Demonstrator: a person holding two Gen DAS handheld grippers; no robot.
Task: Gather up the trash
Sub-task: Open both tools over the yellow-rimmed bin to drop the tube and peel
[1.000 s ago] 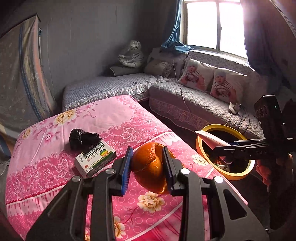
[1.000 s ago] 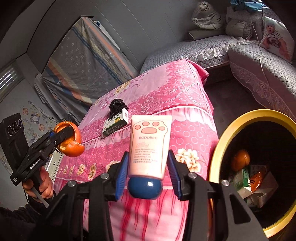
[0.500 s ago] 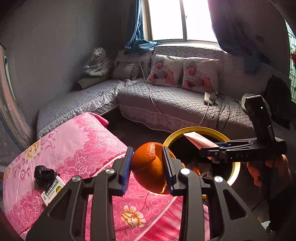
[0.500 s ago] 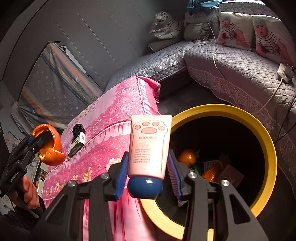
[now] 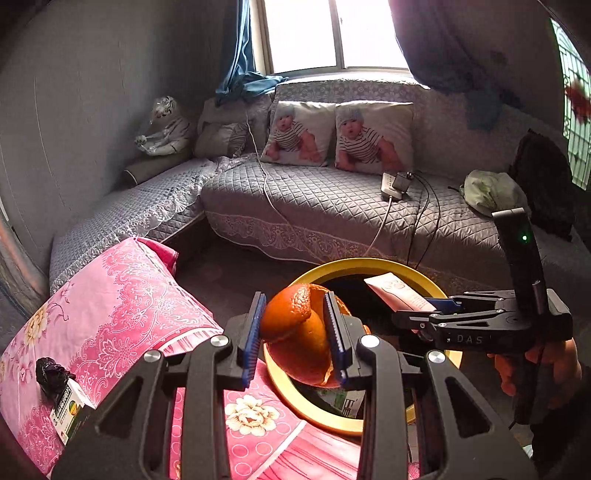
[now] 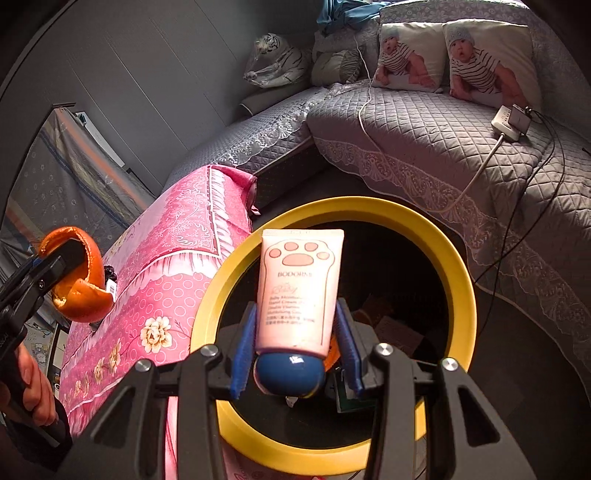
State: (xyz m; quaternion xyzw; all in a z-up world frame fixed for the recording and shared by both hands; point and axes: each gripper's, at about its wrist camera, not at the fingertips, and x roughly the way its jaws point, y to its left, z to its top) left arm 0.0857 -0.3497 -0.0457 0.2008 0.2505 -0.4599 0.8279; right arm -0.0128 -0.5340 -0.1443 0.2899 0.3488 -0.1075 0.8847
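Since both loads are headed for the yellow-rimmed bin [image 6: 466, 295] beside the pink-covered table [image 5: 122, 295], each sits clamped over it: right gripper [image 6: 295, 350] pinches the pink hand cream tube [image 6: 301, 288] above the opening, left gripper [image 5: 295, 338] squeezes the orange peel [image 5: 299, 332] nearer the rim, not dropped yet

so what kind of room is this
Most likely a home living room or bedroom: a quilted corner sofa with printed pillows, a plush tiger, and a window with curtains.
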